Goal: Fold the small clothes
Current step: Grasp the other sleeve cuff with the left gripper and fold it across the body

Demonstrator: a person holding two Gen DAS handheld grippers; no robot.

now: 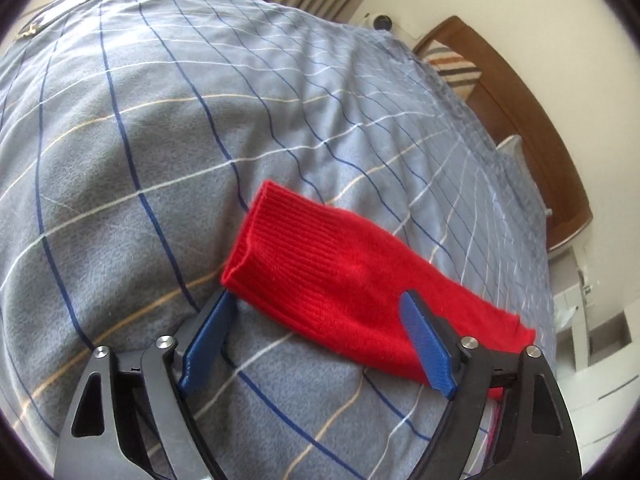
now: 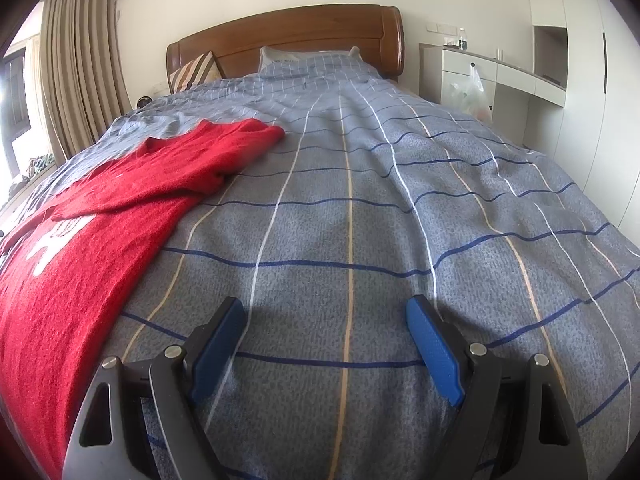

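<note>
A red knitted sweater (image 2: 80, 216) lies spread on the left side of a bed, on a grey-blue checked duvet (image 2: 360, 220) crossed by dark blue, white and tan lines. In the right wrist view its body fills the lower left, with white lettering partly visible on the front, and one sleeve (image 2: 224, 148) is folded across toward the middle of the bed, its cuff end resting on the duvet. In the left wrist view a ribbed red sleeve (image 1: 336, 276) lies at an angle across the duvet, cuff pointing up and to the left. The left gripper (image 1: 320, 304) hangs over this sleeve with its blue pads spread apart: the sleeve runs between them, one pad just beside the cuff corner and the other in front of the knit, but neither visibly presses on the fabric, so the jaws are released. The right gripper (image 2: 328, 312) hovers above bare duvet, just beside the sweater's hem edge, its blue pads wide apart with nothing between them. Beyond the bed stand a wooden headboard (image 2: 288, 36), a striped cushion (image 2: 196, 70) and a pillow (image 2: 280, 60); beige curtains (image 2: 68, 72) hang at the left, and a white dresser (image 2: 472, 76) with a plastic bag (image 2: 476, 92) stands at the right.
</note>
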